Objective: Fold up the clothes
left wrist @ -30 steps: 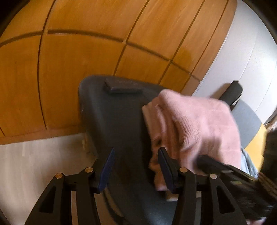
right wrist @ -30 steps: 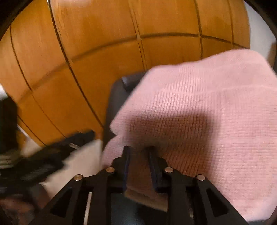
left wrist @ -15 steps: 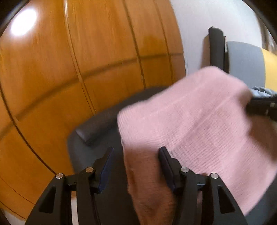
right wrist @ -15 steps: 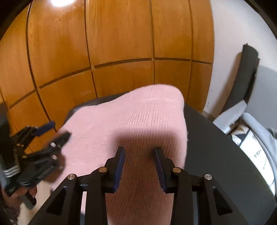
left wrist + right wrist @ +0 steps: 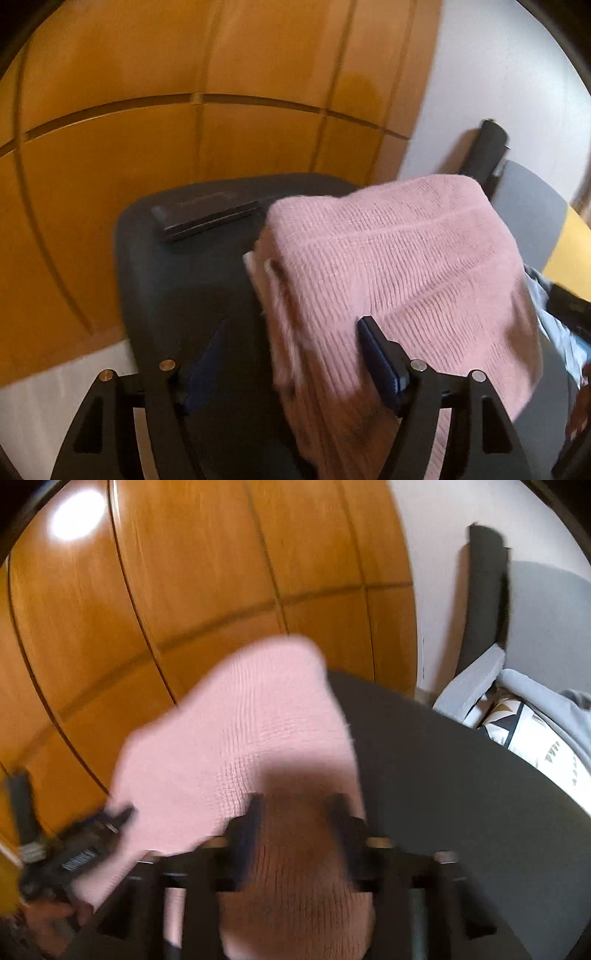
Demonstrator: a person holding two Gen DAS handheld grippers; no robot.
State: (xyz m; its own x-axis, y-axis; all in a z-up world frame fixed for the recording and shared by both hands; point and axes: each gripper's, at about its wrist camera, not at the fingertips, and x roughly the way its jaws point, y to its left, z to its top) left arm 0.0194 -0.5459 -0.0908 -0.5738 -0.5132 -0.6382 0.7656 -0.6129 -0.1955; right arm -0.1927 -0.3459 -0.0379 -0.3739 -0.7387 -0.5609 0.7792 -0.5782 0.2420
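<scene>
Here, a dark round table (image 5: 162,280) stands against wood panelling (image 5: 147,147), with a grey chair (image 5: 546,605) off to the right. On the table sits a pink knit (image 5: 399,266), already doubled into a thick bundle with stacked layers showing at its left edge; whether more folds are wanted or it is done, I can't tell. A flat black case (image 5: 207,216) lies at the far edge, just beside the knit. The left claw (image 5: 291,347) has its fingers spread wide, the knit's near corner running between them, the right finger lying on the cloth and the left one over bare table. The right claw (image 5: 299,812), blurred, also stands apart with pink cloth between its fingers, clamped on nothing that I can see. The bundle lies straight ahead of both claws, its long side running away from the left one toward the wall; both are equally near.
</scene>
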